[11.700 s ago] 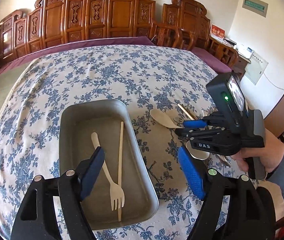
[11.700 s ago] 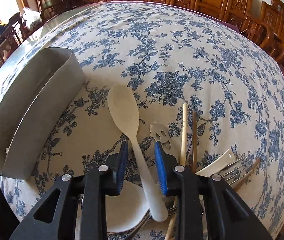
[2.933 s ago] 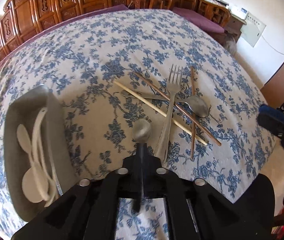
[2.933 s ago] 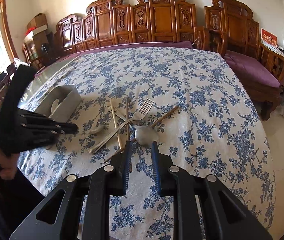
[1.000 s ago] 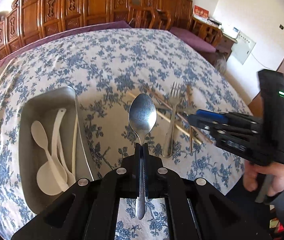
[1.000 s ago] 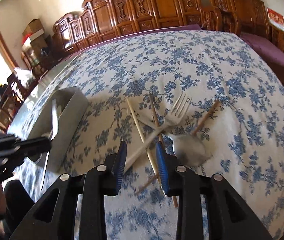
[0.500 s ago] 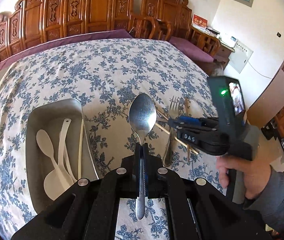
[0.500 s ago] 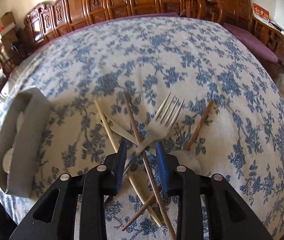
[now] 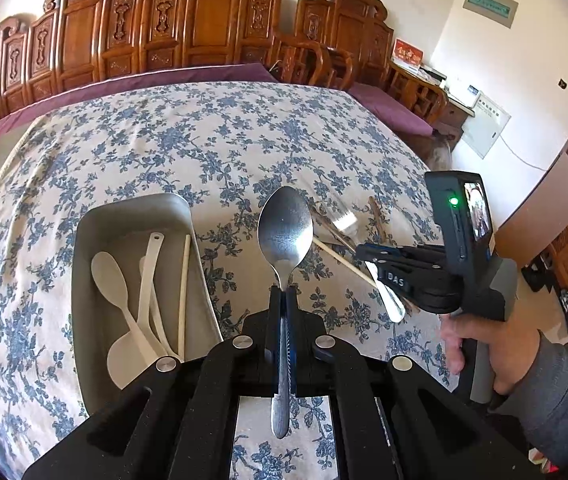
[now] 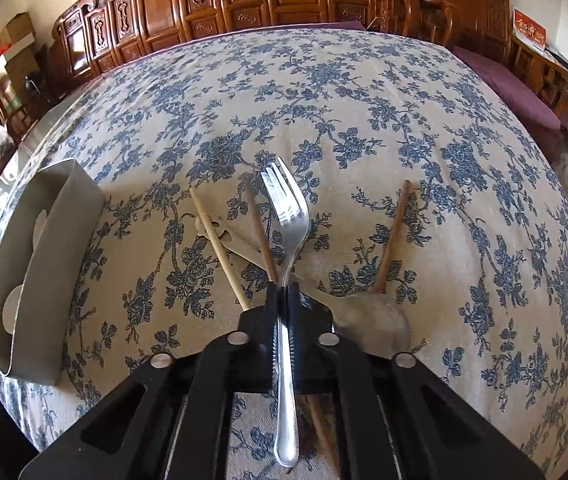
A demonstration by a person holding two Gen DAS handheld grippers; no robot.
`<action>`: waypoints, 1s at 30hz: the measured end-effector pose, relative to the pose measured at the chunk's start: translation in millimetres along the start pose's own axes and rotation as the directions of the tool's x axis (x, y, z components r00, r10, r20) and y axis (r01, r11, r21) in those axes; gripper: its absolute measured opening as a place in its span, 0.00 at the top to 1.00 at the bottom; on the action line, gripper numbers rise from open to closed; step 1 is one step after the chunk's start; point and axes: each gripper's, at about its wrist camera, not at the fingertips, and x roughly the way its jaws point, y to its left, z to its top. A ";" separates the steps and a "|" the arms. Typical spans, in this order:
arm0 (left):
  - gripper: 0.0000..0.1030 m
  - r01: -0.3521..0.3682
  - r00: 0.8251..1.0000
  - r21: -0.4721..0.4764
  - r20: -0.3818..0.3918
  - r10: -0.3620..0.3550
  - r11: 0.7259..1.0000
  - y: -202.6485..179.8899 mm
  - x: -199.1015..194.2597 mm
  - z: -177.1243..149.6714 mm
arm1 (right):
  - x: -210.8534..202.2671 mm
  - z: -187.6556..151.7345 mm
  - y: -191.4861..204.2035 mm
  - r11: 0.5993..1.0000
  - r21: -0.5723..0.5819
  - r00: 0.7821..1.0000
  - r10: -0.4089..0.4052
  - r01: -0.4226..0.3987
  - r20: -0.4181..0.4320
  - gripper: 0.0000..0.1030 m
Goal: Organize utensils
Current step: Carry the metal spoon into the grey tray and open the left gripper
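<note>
My left gripper [image 9: 282, 290] is shut on a metal spoon [image 9: 285, 232], held bowl-forward above the tablecloth just right of the grey tray [image 9: 84, 304]. The tray holds several cream plastic utensils [image 9: 114, 280] and a chopstick. My right gripper [image 10: 282, 290] is shut on a metal fork [image 10: 287, 208], tines pointing away, over the pile on the cloth: a light chopstick [image 10: 220, 248], brown chopsticks [image 10: 389, 236], a cream slotted utensil [image 10: 220, 236] and a metal spoon [image 10: 371, 320]. In the left wrist view the right gripper [image 9: 367, 254] hangs over that pile.
The tray also shows at the left of the right wrist view [image 10: 40, 248]. The round table with blue-flowered cloth [image 9: 204, 136] is ringed by carved wooden chairs [image 9: 212, 24]. The table's near edge drops off close below both grippers.
My right gripper has closed on the metal fork and lifted it off the pile. My left gripper holds the spoon as before, with the tray a little nearer.
</note>
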 end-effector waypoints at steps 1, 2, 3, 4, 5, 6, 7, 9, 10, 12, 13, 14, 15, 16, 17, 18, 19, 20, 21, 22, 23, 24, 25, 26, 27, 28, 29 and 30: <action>0.99 -0.001 1.000 0.001 0.002 0.001 1.000 -0.1 -0.3 0.1 | -2.3 -0.3 -1.4 1.000 0.003 1.000 0.005 -0.005 0.004 0.97; 0.99 -0.002 1.000 0.001 0.003 0.002 1.000 -0.1 -0.6 0.3 | -4.1 -0.5 -2.5 1.000 0.006 1.000 0.011 -0.011 0.008 0.97; 0.99 -0.003 1.000 0.001 0.003 0.003 1.000 -0.5 -1.1 0.4 | -6.6 -0.5 -3.7 1.000 0.007 1.000 0.018 -0.019 0.012 0.97; 0.99 -0.004 1.000 0.001 0.004 0.004 1.000 -0.8 -1.2 0.7 | -8.9 -0.2 -4.4 1.000 0.004 1.000 0.025 -0.025 0.015 0.97; 0.99 -0.006 1.000 0.001 0.005 0.006 1.000 -1.0 -1.6 1.1 | -10.5 0.0 -4.3 1.000 0.000 0.999 0.027 -0.027 0.019 0.97; 0.99 -0.007 1.000 0.002 0.006 0.007 1.000 -0.7 -1.9 1.7 | -13.6 0.4 -4.6 0.999 -0.002 0.999 0.034 -0.034 0.026 0.97; 0.99 -0.008 1.000 0.002 0.007 0.008 1.000 -0.7 -2.6 2.3 | -17.5 1.0 -4.6 0.999 -0.006 0.998 0.044 -0.044 0.036 0.97; 0.99 -0.010 1.000 0.000 0.013 0.010 1.000 0.1 -5.7 4.0 | -25.2 2.0 -4.1 0.998 -0.013 0.997 0.061 -0.061 0.052 0.97; 0.99 -0.012 1.000 -0.002 0.016 0.012 1.000 1.0 -7.6 4.8 | -28.5 2.5 -3.2 0.998 -0.017 0.996 0.067 -0.066 0.059 0.97; 0.99 -0.019 0.999 -0.004 0.025 0.019 1.000 3.9 -12.0 6.7 | -36.9 3.8 -1.3 0.997 -0.028 0.994 0.081 -0.079 0.076 0.97; 0.99 -0.023 0.999 -0.008 0.031 0.023 1.000 6.5 -14.9 8.0 | -41.6 4.5 0.0 0.996 -0.033 0.992 0.090 -0.088 0.087 0.97; 0.99 -0.027 0.999 -0.012 0.036 0.027 1.000 8.9 -17.5 9.0 | -46.3 5.0 1.3 0.995 -0.036 0.990 0.101 -0.097 0.098 0.97; 0.99 -0.030 0.999 -0.016 0.040 0.030 0.999 11.4 -19.6 9.8 | -49.8 5.7 2.3 0.994 -0.038 0.988 0.111 -0.107 0.106 0.97; 0.99 -0.035 0.998 -0.023 0.046 0.036 0.999 15.3 -22.8 10.9 | -54.2 6.1 3.5 0.992 -0.039 0.986 0.124 -0.120 0.115 0.97; 0.99 -0.040 0.998 -0.028 0.050 0.041 0.999 18.8 -25.1 11.7 | -57.4 6.6 4.4 0.991 -0.040 0.984 0.132 -0.128 0.121 0.97; 0.99 -0.043 0.998 -0.033 0.052 0.045 0.999 21.7 -26.7 12.6 | -61.5 6.9 6.2 0.989 -0.041 0.981 0.143 -0.139 0.127 0.97; 0.99 -0.049 0.997 -0.039 0.055 0.051 0.998 25.3 -28.1 13.4 | -65.2 7.1 8.4 0.987 -0.044 0.979 0.156 -0.152 0.134 0.97; 0.99 -0.056 0.997 -0.045 0.056 0.059 0.997 29.2 -28.9 14.1 | -67.2 7.4 10.0 0.986 -0.047 0.977 0.165 -0.160 0.137 0.97; 0.99 -0.063 0.996 -0.053 0.057 0.066 0.997 33.6 -29.2 14.7 | -70.6 7.2 13.6 0.984 -0.053 0.974 0.176 -0.170 0.142 0.97; 0.99 -0.070 0.996 -0.062 0.055 0.074 0.996 38.4 -28.8 15.0 | -73.4 6.9 17.7 0.982 -0.062 0.972 0.185 -0.177 0.145 0.97; 0.99 -0.081 0.995 -0.071 0.051 0.084 0.994 44.9 -27.5 15.0 | -76.0 6.7 21.7 0.980 -0.073 0.970 0.192 -0.183 0.148 0.97; 0.99 -0.089 0.995 -0.078 0.048 0.093 0.993 49.3 -26.8 14.6 | -77.9 6.4 25.5 0.979 -0.081 0.969 0.198 -0.187 0.150 0.97; 0.99 -0.099 0.994 -0.084 0.042 0.102 0.992 54.7 -24.7 14.5 | -80.2 5.9 29.6 0.977 -0.089 0.967 0.206 -0.195 0.151 0.97; 0.99 -0.109 0.993 -0.088 0.035 0.113 0.990 60.3 -21.7 14.3 | -82.5 5.4 33.7 0.974 -0.097 0.964 0.217 -0.204 0.153 0.97; 0.99 -0.117 0.992 -0.091 0.027 0.120 0.989 64.1 -18.7 14.0 | -84.1 4.8 36.5 0.972 -0.102 0.962 0.225 -0.211 0.154 0.97; 0.99 -0.124 0.992 -0.095 0.018 0.127 0.988 68.6 -15.4 13.6 | -86.1 4.4 40.4 0.970 -0.108 0.960 0.234 -0.219 0.156 0.97; 0.99 -0.132 0.991 -0.102 0.004 0.134 0.986 74.9 -10.4 12.8 | -87.2 4.0 42.4 0.968 -0.113 0.958 0.240 -0.224 0.157 0.97; 0.99 -0.137 0.991 -0.107 -0.005 0.137 0.985 79.4 -6.6 11.8 | -88.8 3.4 46.3 0.965 -0.120 0.956 0.249 -0.232 0.157 0.97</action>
